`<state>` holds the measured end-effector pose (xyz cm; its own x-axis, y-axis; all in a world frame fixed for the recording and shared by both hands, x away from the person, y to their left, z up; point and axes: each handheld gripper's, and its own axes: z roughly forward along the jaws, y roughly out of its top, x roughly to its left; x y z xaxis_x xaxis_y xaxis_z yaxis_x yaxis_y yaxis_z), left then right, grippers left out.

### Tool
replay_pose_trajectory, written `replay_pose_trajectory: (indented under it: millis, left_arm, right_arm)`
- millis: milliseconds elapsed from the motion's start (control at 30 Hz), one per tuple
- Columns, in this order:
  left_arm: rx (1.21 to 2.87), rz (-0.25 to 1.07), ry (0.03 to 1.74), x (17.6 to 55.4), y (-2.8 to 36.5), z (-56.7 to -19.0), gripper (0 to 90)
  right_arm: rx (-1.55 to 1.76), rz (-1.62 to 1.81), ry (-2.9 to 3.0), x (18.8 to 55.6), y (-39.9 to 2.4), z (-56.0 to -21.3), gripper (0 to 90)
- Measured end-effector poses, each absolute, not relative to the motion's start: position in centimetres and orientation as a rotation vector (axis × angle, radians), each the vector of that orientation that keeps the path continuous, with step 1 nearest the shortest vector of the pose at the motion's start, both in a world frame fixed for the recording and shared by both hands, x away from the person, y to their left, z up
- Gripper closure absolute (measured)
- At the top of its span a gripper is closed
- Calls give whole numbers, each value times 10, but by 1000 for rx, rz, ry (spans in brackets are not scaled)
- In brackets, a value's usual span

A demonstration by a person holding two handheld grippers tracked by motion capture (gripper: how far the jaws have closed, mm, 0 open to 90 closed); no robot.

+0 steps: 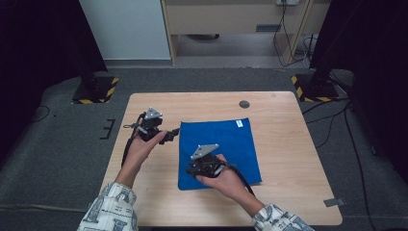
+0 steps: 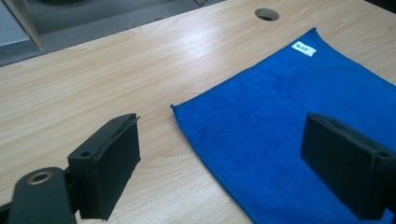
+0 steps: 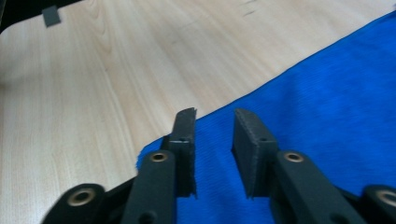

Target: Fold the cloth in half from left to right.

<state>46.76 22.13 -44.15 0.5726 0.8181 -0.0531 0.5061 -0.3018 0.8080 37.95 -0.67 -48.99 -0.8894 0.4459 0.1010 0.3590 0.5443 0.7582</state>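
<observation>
Blue microfibre cloth: flat on wooden tabletop, centre; white corner label, print unreadable. Cable hole beyond. Left claw: released, at cloth's left edge. Right claw: narrowed, unclenched, above near corner, nothing gripped.

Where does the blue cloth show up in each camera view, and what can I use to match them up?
High view: the blue cloth lies flat at the table's middle, the right gripper over its near left part.
Left gripper view: it covers the right half, one corner pointing left.
Right gripper view: it spreads across the lower right, behind the jaws.
Shared landmark: the cloth's small white label, also at the upper right in the left gripper view.
</observation>
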Motion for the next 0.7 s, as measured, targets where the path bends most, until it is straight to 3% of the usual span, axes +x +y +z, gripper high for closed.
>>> replay_pose_trajectory:
  millis: [500, 700]
  left_arm:
    - [1985, 454, 1075, 467, 223, -450, 114]
    - [1984, 455, 1072, 467, 222, -449, 115]
  right_arm:
    - [637, 1239, 2711, 351, 20, -517, 830]
    - [632, 1200, 2698, 347, 25, -521, 745]
